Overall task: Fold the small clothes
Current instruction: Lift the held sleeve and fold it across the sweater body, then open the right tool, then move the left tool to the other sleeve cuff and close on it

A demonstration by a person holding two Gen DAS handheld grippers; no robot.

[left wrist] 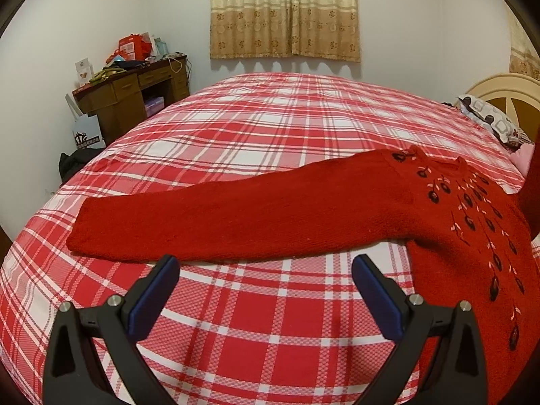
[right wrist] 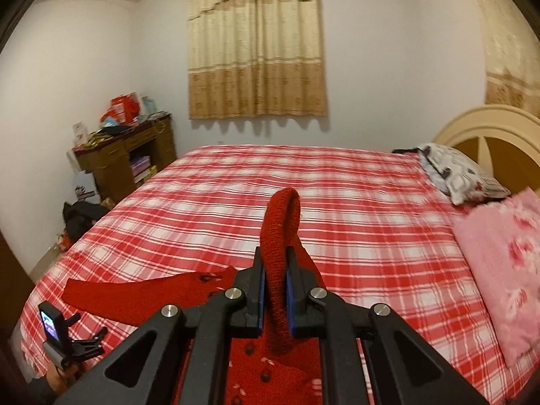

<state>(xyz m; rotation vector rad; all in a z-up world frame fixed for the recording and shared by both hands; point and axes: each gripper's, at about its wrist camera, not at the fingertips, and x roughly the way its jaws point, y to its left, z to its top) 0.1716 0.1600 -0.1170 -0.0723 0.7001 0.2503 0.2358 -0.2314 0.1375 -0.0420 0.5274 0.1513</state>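
Right gripper (right wrist: 274,280) pinches sweater (left wrist: 465,236) sleeve (right wrist: 281,236) upright (other sleeve (left wrist: 219,222) lies leftward).

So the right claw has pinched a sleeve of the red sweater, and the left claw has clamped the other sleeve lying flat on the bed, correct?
Not quite. The left claw is open and holds nothing; the left wrist view shows its pads spread apart just short of the other sleeve, which lies flat on the bed. The right claw has indeed pinched a sleeve of the red sweater.
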